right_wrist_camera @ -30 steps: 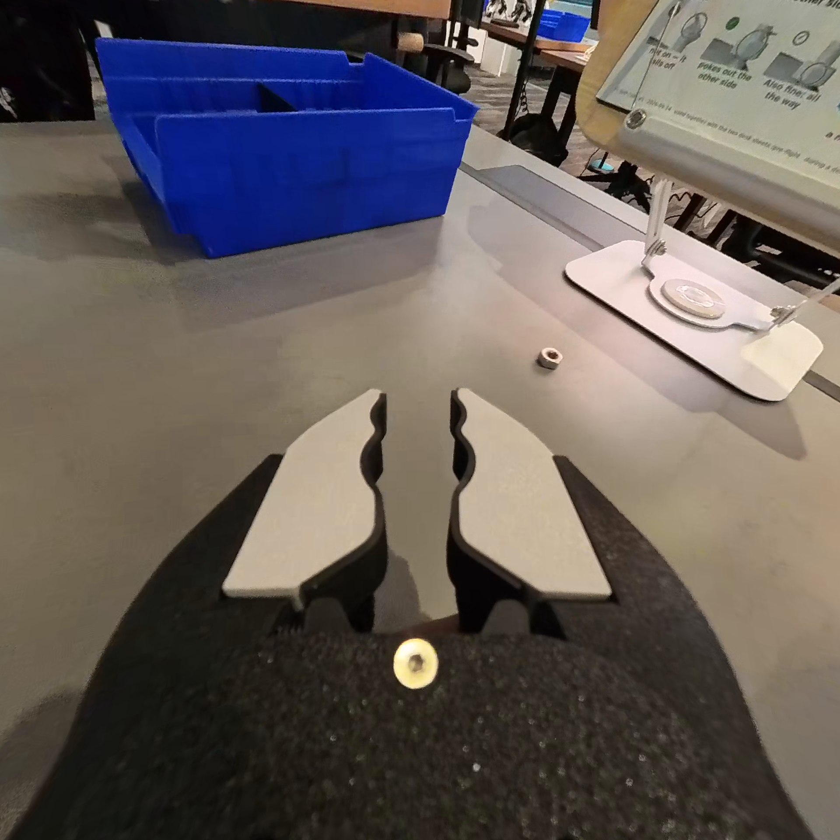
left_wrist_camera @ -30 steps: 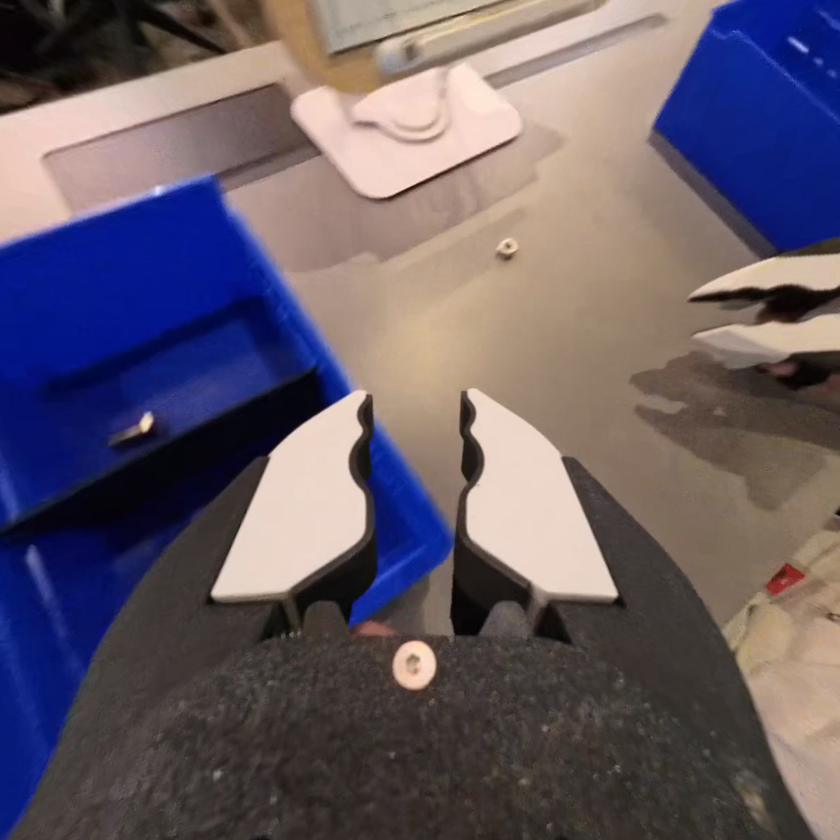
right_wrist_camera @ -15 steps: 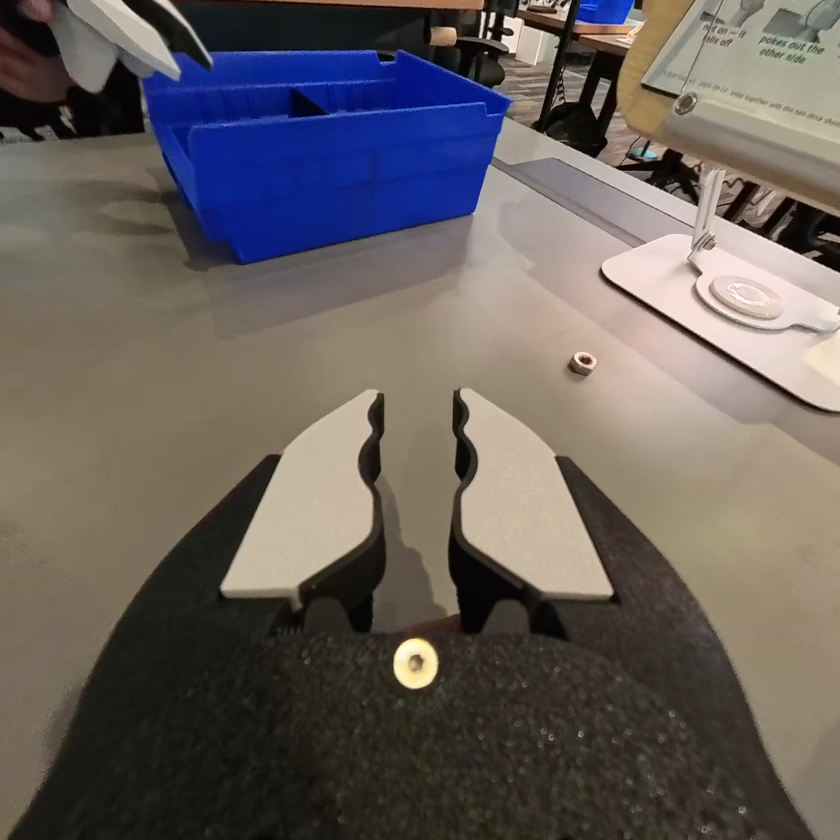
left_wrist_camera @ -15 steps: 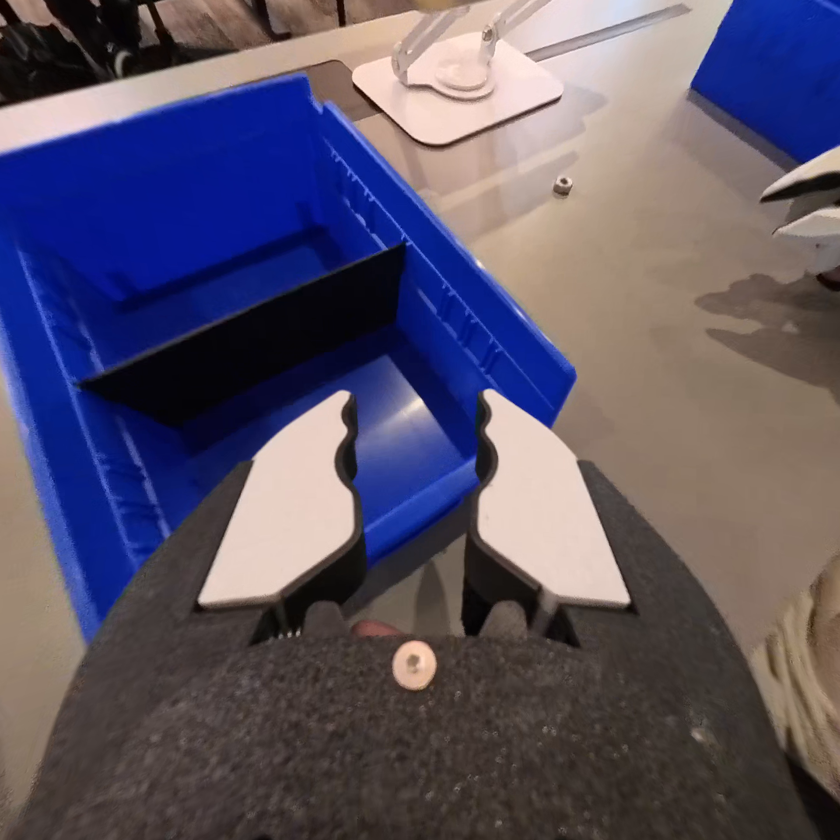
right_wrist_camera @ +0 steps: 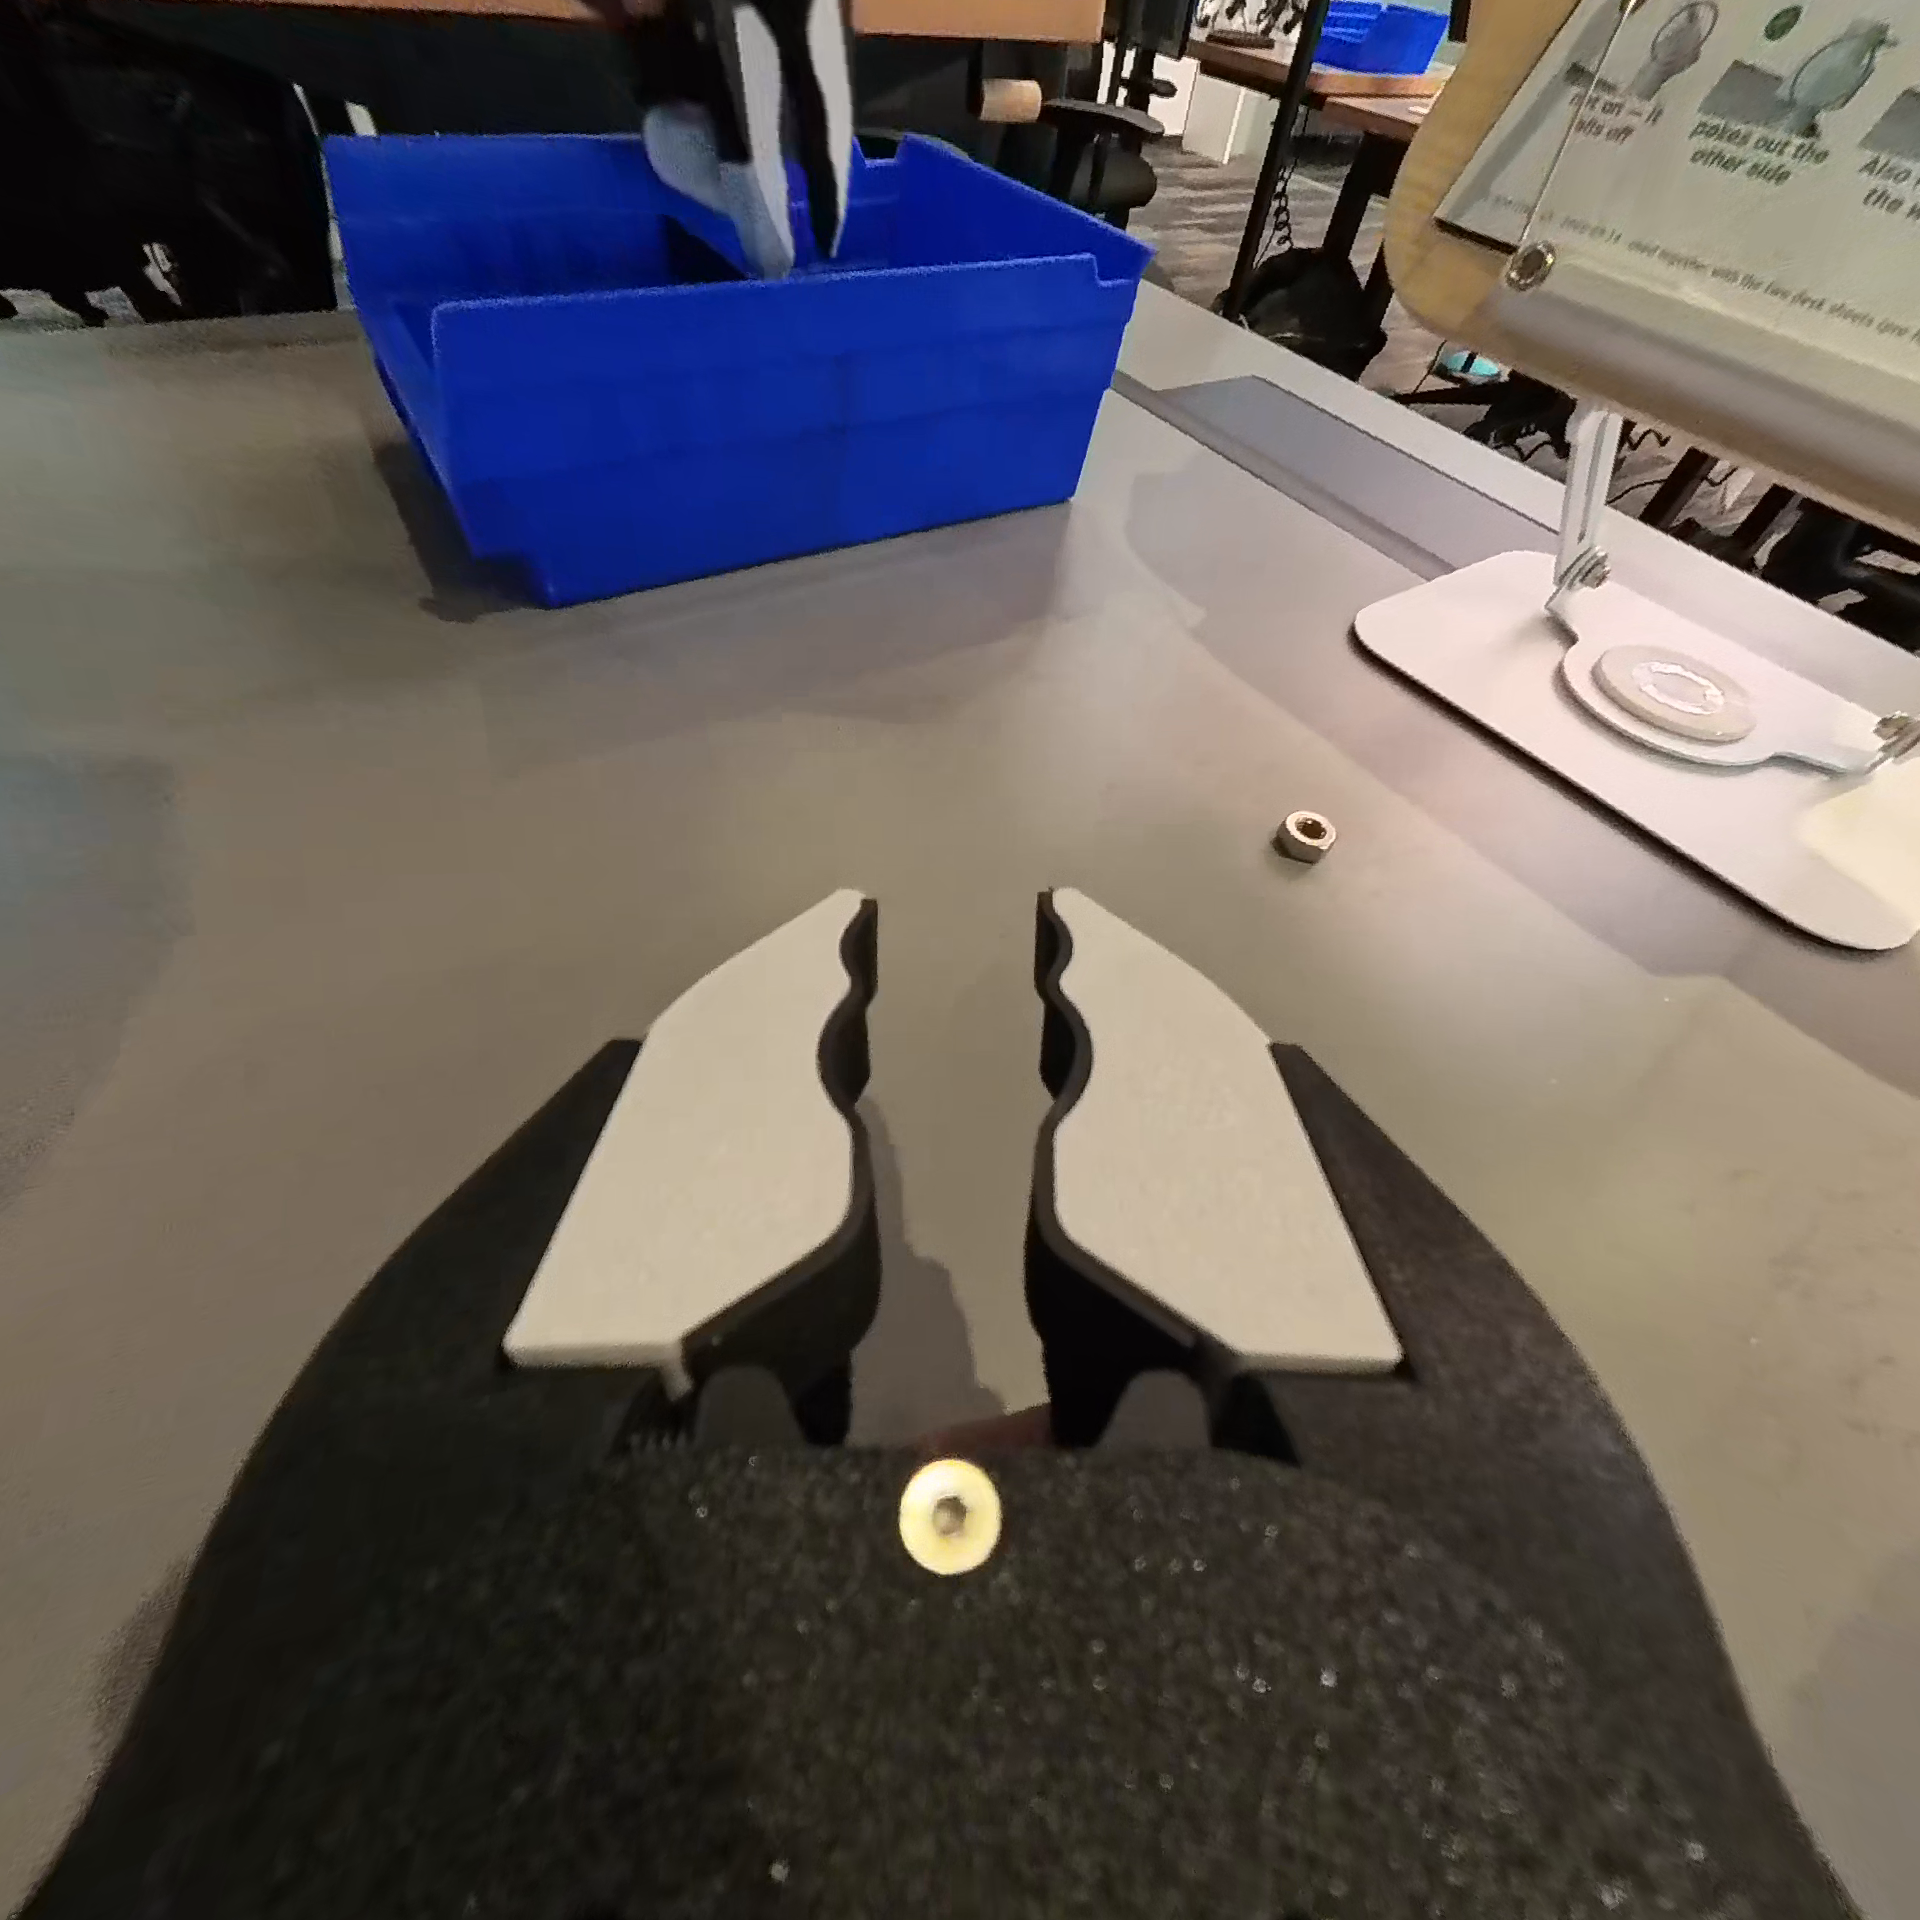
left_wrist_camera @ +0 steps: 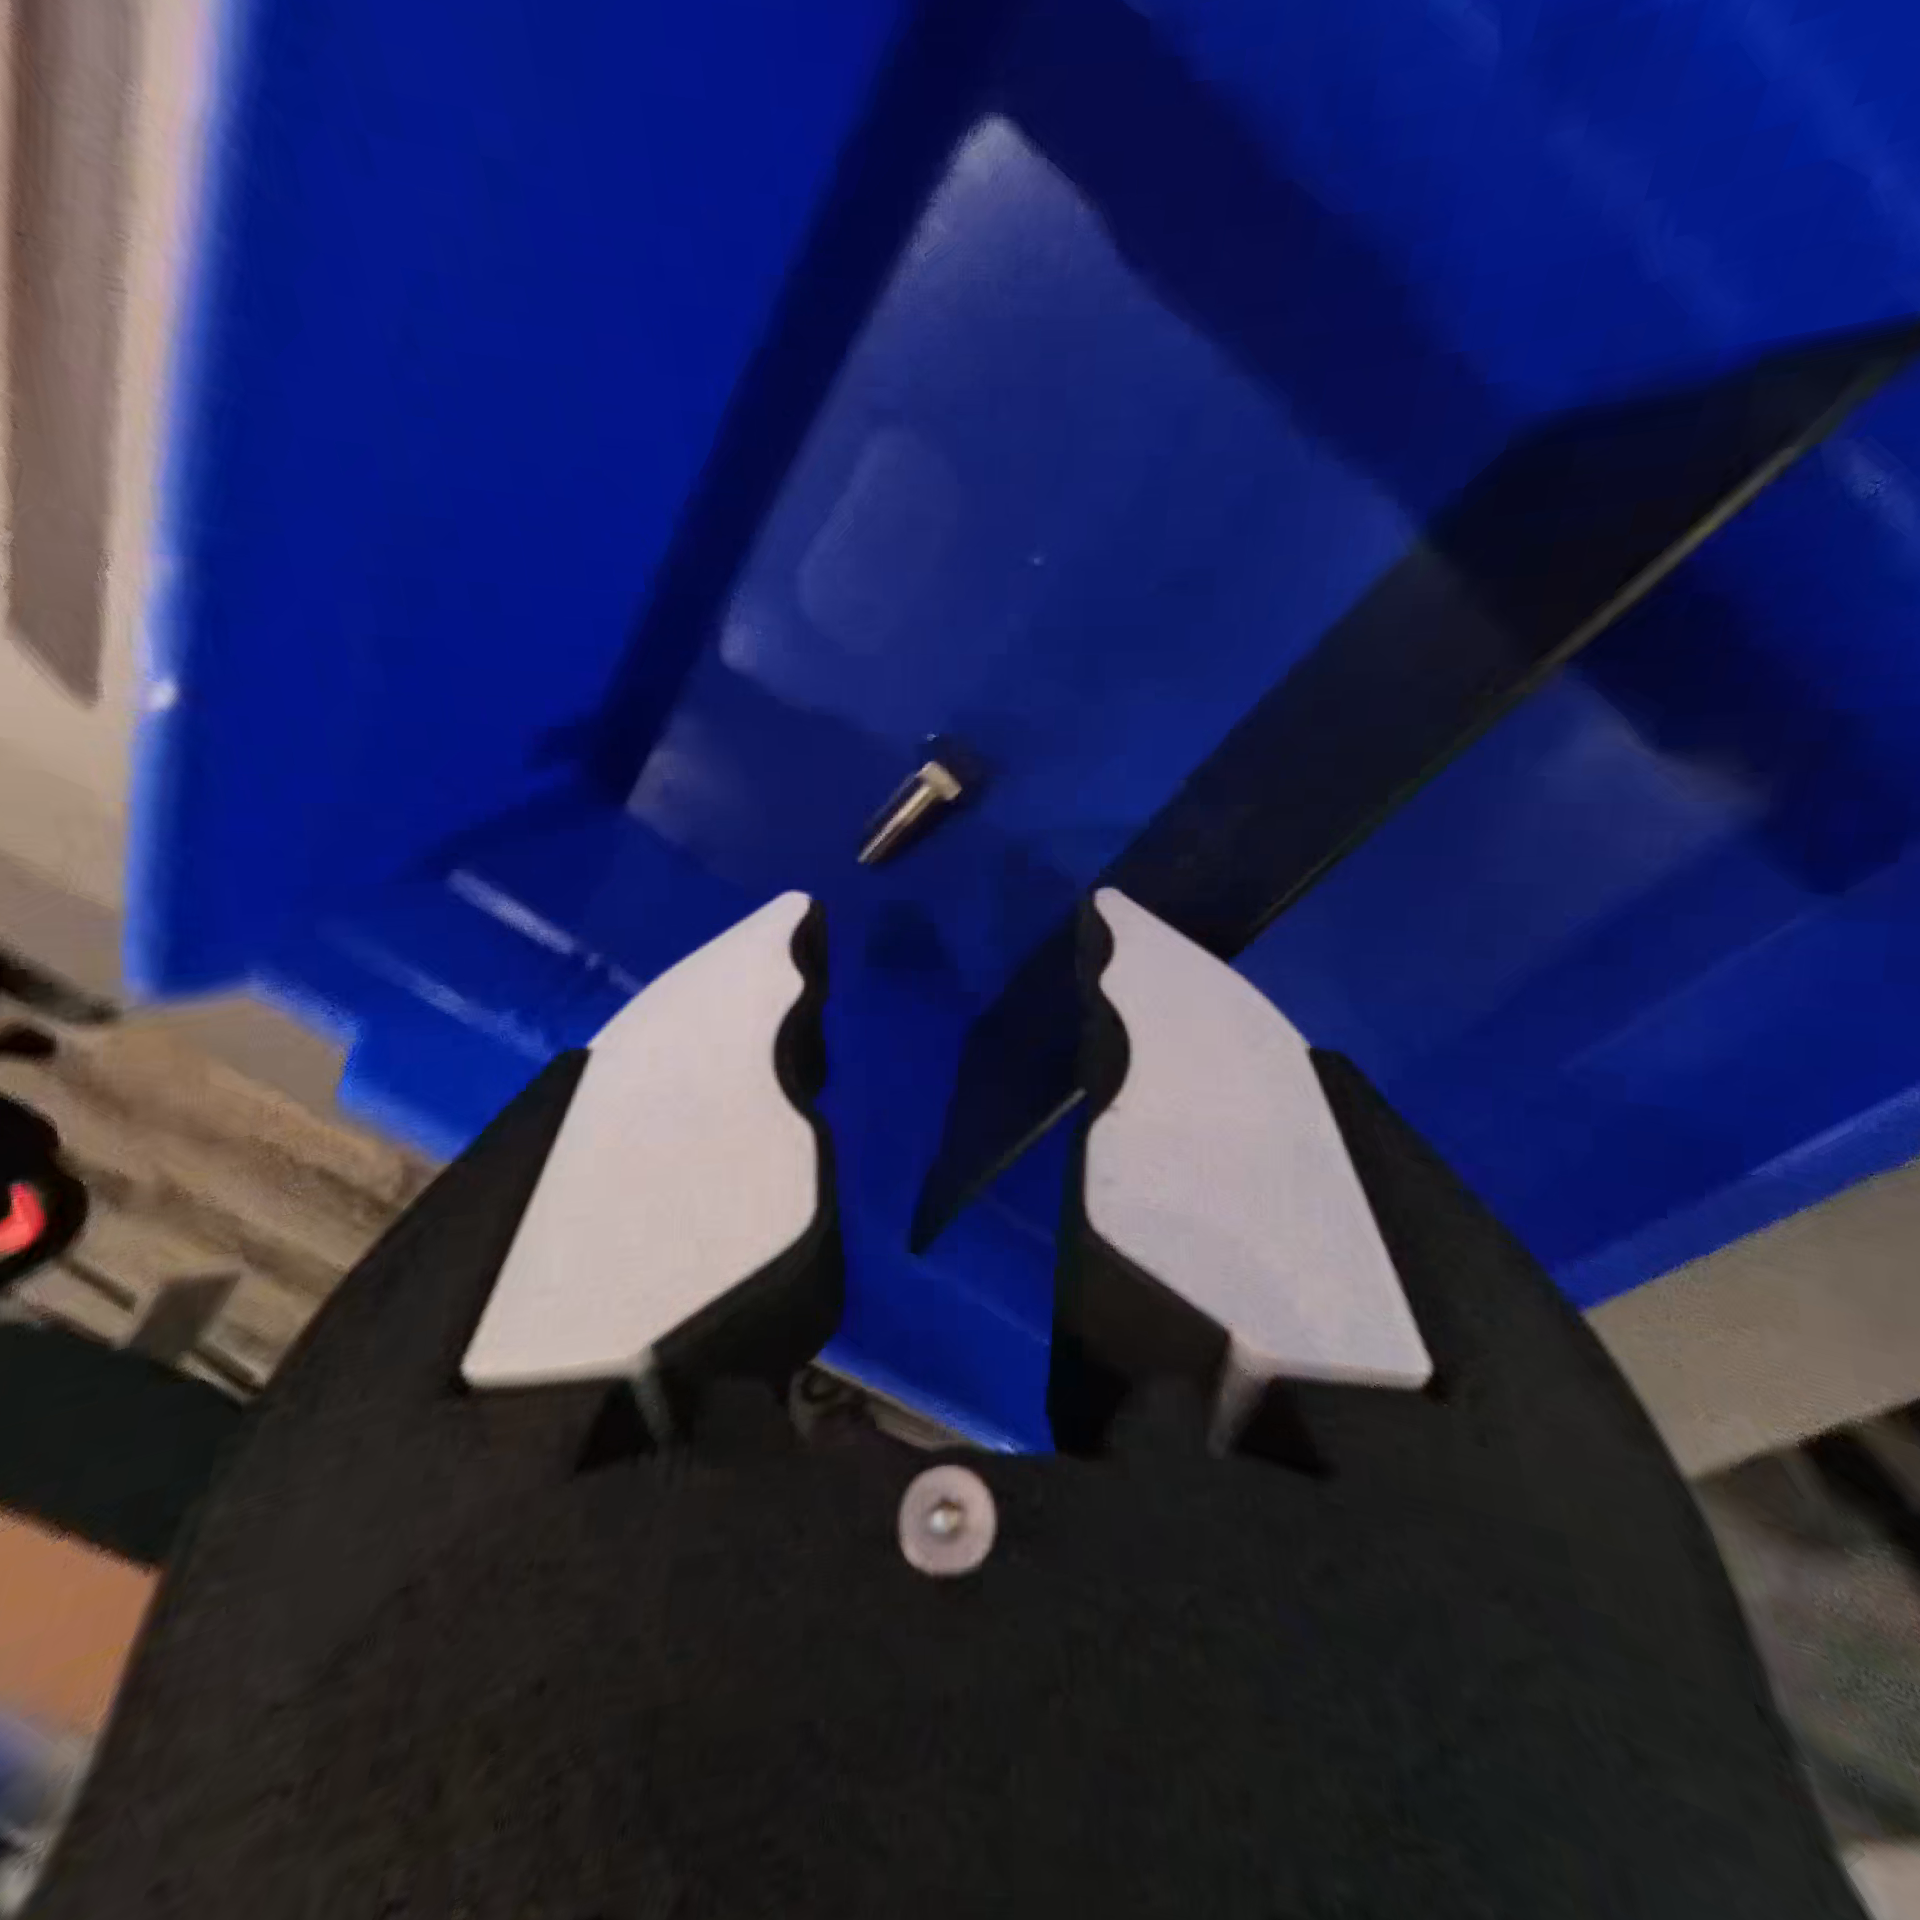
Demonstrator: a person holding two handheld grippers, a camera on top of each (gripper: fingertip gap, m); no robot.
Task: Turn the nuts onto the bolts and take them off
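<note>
1. Left wrist view first: the left tool [left_wrist_camera: 951, 914] is spread apart with nothing between its fingers, pointing down into the blue bin [left_wrist_camera: 499, 436]. One small silver bolt [left_wrist_camera: 912, 795] lies loose on the bin floor just ahead of the fingertips, no nut on it. A black divider [left_wrist_camera: 1455, 707] splits the bin into two compartments; the bolt sits in the one on the left of the divider, and what shows of the other one looks bare. Picture is a bit smeared, so thread details are a no-go.

2. Right wrist view: the right tool [right_wrist_camera: 956, 914] is released too, holding nothing, low over the grey tabletop [right_wrist_camera: 520, 831]. A single hex nut [right_wrist_camera: 1304, 834] sits loose on the tabletop, ahead and to the right of the fingertips, near the white stand base [right_wrist_camera: 1507, 665] of a tilted instruction board [right_wrist_camera: 1704, 208]. Farther back, the left tool pokes down into the blue bin from above.

3. Progress, my read: basically at the start of a cycle. Nut and bolt are well apart and neither is picked up yet. Still left: grab the bolt, grab the nut, thread on, unthread.
</note>
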